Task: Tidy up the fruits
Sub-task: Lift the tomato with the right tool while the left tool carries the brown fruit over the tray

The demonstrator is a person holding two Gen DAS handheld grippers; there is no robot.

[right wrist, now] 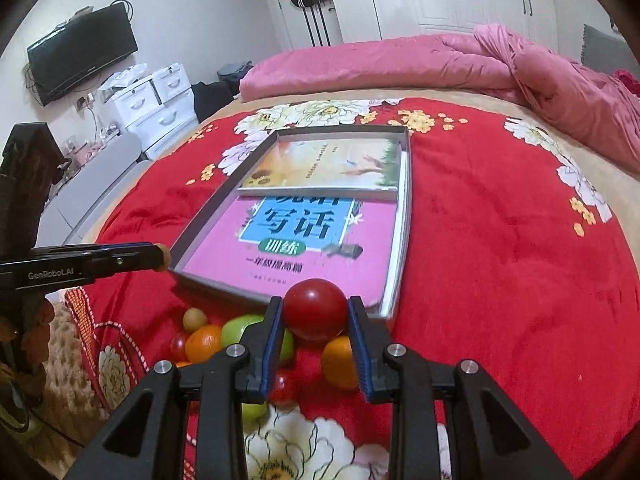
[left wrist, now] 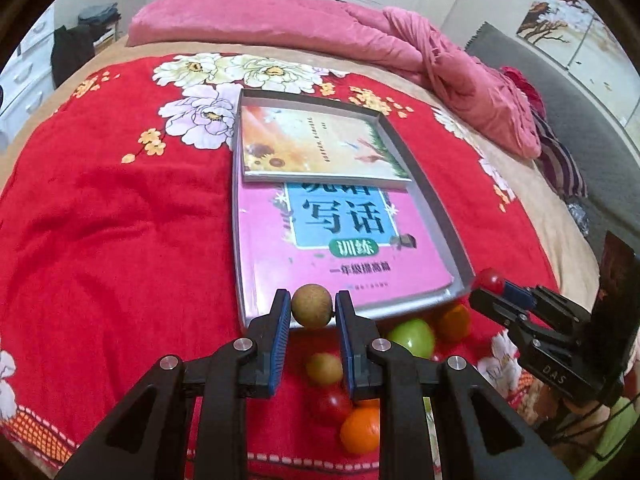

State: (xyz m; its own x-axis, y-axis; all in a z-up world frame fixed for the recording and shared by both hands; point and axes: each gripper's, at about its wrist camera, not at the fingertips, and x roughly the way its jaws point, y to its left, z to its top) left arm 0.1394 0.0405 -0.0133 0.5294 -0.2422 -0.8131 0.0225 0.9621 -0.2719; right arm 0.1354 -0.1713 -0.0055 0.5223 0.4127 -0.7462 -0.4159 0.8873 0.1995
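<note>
Above the tray (left wrist: 436,200), the left claw (left wrist: 312,307) pinches a brown fruit (left wrist: 312,306), the right claw (right wrist: 315,310) a red one (right wrist: 315,309). Lower both gently; the books (left wrist: 344,236) probably let them roll.

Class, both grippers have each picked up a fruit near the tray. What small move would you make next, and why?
Probably carry both forward over the tray before opening. The left gripper is shut on a brown fruit and the right gripper on a red fruit, both near the tray's near edge. The other fruits lie on the bedspread in front of it.
</note>
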